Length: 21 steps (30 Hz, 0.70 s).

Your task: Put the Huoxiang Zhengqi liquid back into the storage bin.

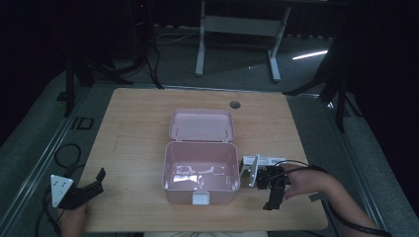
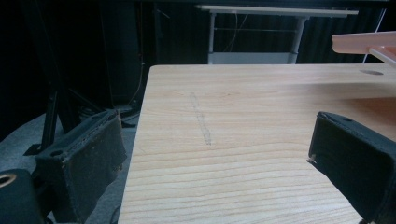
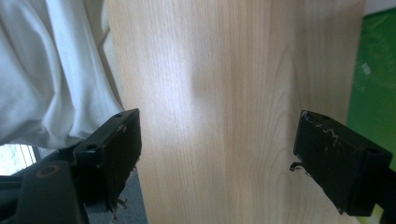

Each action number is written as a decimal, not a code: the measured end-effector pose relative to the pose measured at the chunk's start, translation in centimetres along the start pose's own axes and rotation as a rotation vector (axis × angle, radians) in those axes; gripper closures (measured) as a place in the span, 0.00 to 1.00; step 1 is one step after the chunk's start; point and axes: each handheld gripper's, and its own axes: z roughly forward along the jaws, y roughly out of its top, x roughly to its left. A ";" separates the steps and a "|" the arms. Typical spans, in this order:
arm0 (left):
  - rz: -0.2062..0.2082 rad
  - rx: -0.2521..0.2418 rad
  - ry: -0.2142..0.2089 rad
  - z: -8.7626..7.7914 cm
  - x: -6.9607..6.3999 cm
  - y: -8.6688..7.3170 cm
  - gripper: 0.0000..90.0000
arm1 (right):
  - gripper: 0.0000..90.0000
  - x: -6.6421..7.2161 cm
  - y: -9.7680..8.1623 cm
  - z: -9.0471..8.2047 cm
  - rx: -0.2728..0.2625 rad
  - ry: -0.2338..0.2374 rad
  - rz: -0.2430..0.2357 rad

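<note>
Left gripper (image 1: 94, 185): I held it low at the near left corner of the wooden table (image 1: 143, 128), jaws spread wide, nothing between them.
Right gripper (image 1: 274, 197): I had it just right of the box, pointing back toward my own edge of the table; jaws released, only bare wood between them.
Pink storage box (image 1: 200, 175): it stood mid-table, lid (image 1: 201, 125) thrown back and upright behind it, white latch (image 1: 200, 198) facing me; inside I could make out only glare.
White packet (image 1: 264, 161): it lay flat just beside the box's right wall, right behind my right gripper.
Step, as I judged it: pick up that packet with the right gripper and drop it in the box.
Doing it well: I would have to turn the wrist around first, then come down level on the thin edge.
In the way: the box wall stood close; the trailing cable (image 1: 301, 165) crossed near the packet.
Around: a cable hole (image 1: 235, 104) at the far edge.
</note>
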 end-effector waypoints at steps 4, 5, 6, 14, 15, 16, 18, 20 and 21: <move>0.000 0.000 0.000 0.0 0.0 0.0 0.04 | 0.16 0.2 0.1 -1.4 -0.014 -0.005 -0.030; 0.000 0.000 0.000 0.0 0.0 0.0 0.04 | 0.17 0.2 0.1 -1.7 -0.021 -0.011 -0.034; -0.001 0.000 0.000 0.0 0.0 0.0 0.04 | 0.18 0.2 0.1 -2.1 -0.027 -0.013 -0.028; 0.001 0.000 0.000 0.0 0.0 0.0 0.04 | 0.18 -0.4 -0.2 -4.7 -0.022 -0.075 -0.023; 0.001 0.001 0.000 0.0 0.0 0.0 0.04 | 0.18 -0.5 -0.3 -5.0 -0.022 -0.080 -0.022; 0.001 0.001 -0.001 0.0 0.0 0.0 0.04 | 0.18 -0.7 -0.3 -5.3 -0.020 -0.083 -0.019; 0.001 0.002 -0.001 0.0 0.0 0.0 0.04 | 0.18 -1.1 -0.4 -5.7 -0.017 -0.086 -0.014; 0.002 0.001 0.000 0.0 0.0 0.0 0.04 | 0.19 -1.3 -0.4 -5.9 -0.017 -0.091 -0.015; 0.001 0.000 0.001 0.0 0.0 0.0 0.04 | 0.22 -1.7 -0.5 -6.5 -0.015 -0.098 -0.005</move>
